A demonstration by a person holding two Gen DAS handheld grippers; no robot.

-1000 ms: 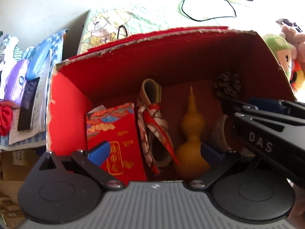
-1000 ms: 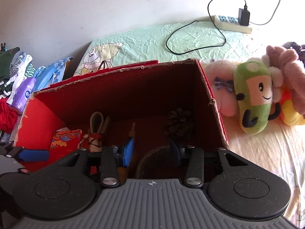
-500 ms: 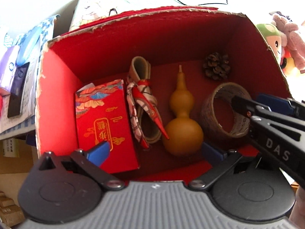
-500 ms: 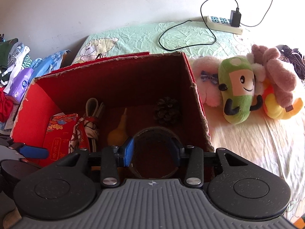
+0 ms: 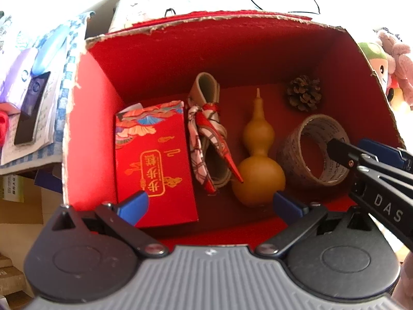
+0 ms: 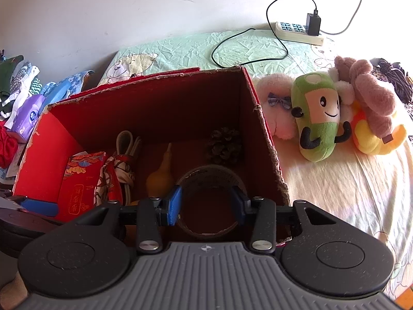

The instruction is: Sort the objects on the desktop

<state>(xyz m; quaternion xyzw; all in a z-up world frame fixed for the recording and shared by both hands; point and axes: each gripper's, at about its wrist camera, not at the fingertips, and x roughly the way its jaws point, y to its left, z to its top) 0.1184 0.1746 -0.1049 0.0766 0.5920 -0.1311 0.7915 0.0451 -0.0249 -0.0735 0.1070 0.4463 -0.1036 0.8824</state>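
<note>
An open red box holds a red printed packet, a beige strap tied with a red patterned scarf, a yellow gourd, a pine cone and a roll of tape. My left gripper hovers open over the box's near edge, with nothing between its fingers. My right gripper is open above the tape roll, which lies on the box floor by the right wall. Its blue pads frame the roll from above without holding it.
Plush toys lie on the bed sheet right of the box. A power strip with charger and cable sits at the back. Tissue packs, papers and clothes pile up left of the box. A white wall stands behind.
Both grippers have drawn up and back from the box, showing more of its floor. The right gripper has lifted off the tape roll, which stays inside the box.
</note>
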